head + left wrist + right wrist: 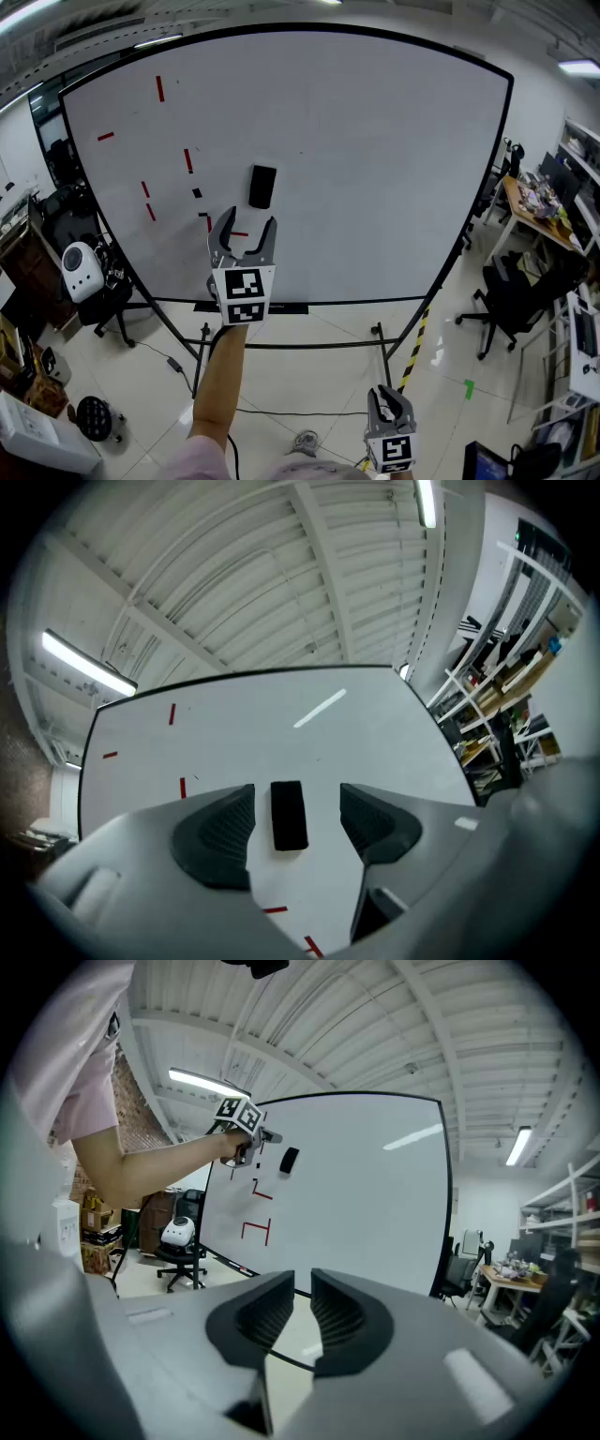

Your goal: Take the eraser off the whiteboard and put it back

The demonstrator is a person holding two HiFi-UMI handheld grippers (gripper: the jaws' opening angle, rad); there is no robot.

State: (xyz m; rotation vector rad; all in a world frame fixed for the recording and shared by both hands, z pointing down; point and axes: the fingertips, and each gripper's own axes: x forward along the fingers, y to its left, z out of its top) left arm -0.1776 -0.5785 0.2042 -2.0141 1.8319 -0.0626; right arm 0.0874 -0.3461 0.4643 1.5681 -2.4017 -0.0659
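Observation:
A black eraser [262, 186] sticks upright on the big whiteboard [375, 169], left of its middle. My left gripper [243, 230] is raised toward the board just below the eraser, open and holding nothing. In the left gripper view the eraser [288, 815] shows in the gap of the left gripper [295, 803], still ahead on the board and touched by neither pad. My right gripper [390, 398] hangs low near my body; in its own view the right gripper [302, 1283] has its jaws nearly together with nothing between them, and the eraser [289, 1159] is far off.
Short red marks [159, 89] are scattered over the board's left part. The board's black stand [281, 345] rests on the tiled floor. A chair carrying a white device [80, 267] stands at the left, and an office chair [511, 300] and a cluttered desk [539, 206] at the right.

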